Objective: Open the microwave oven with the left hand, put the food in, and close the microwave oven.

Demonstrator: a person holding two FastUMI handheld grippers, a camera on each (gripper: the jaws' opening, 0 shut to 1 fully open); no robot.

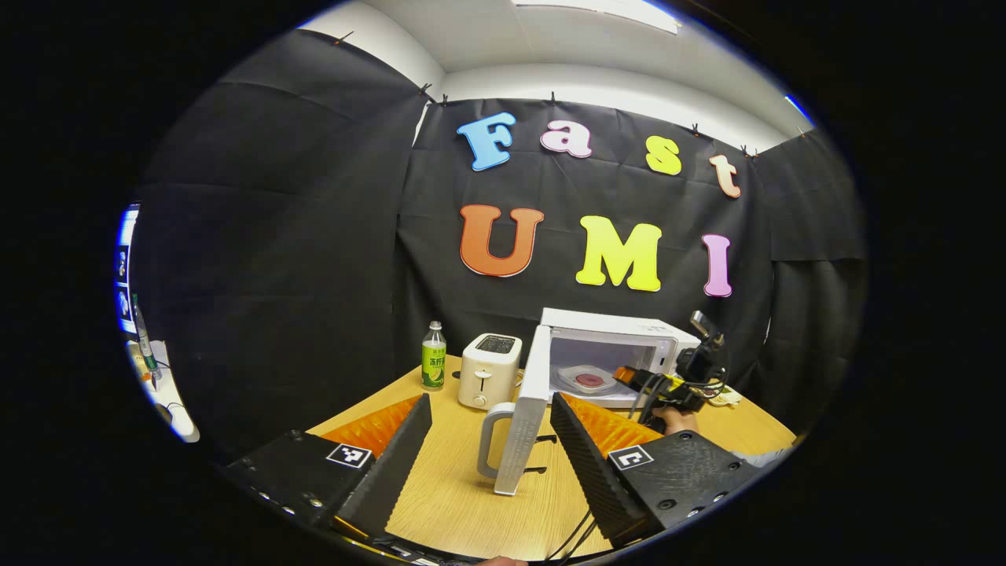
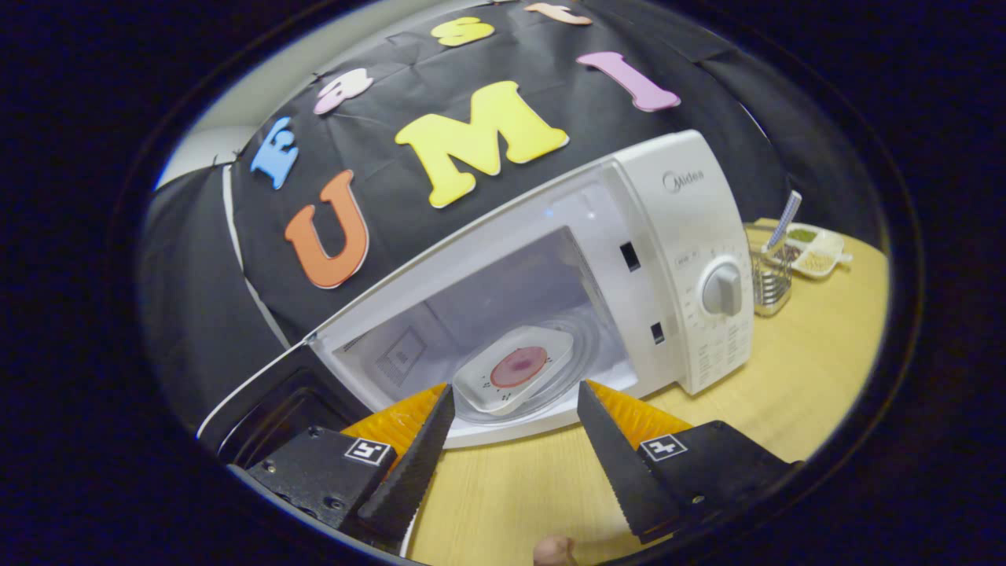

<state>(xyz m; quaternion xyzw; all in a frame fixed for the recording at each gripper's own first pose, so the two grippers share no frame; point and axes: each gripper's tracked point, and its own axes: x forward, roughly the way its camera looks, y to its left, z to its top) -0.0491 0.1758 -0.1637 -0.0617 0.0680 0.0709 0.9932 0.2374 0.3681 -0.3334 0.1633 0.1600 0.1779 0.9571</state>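
The white microwave (image 1: 609,334) stands on the wooden table with its door (image 1: 521,428) swung wide open toward me. Inside, a white dish of food (image 2: 515,368) with a red round centre rests on the glass turntable. My left gripper (image 1: 491,399) is open; the door's edge and its handle (image 1: 489,440) appear between its fingers, and I cannot tell whether they touch. My right gripper (image 2: 515,389) is open just outside the oven's mouth, the dish lying beyond its tips. In the left gripper view, the right gripper (image 1: 652,385) and the hand holding it hover at the oven's opening.
A white toaster (image 1: 489,369) and a green-labelled bottle (image 1: 433,355) stand left of the microwave. A wire utensil holder (image 2: 770,279) and a small divided tray (image 2: 817,251) sit to its right. Bare wooden table (image 2: 794,369) lies in front of the control panel.
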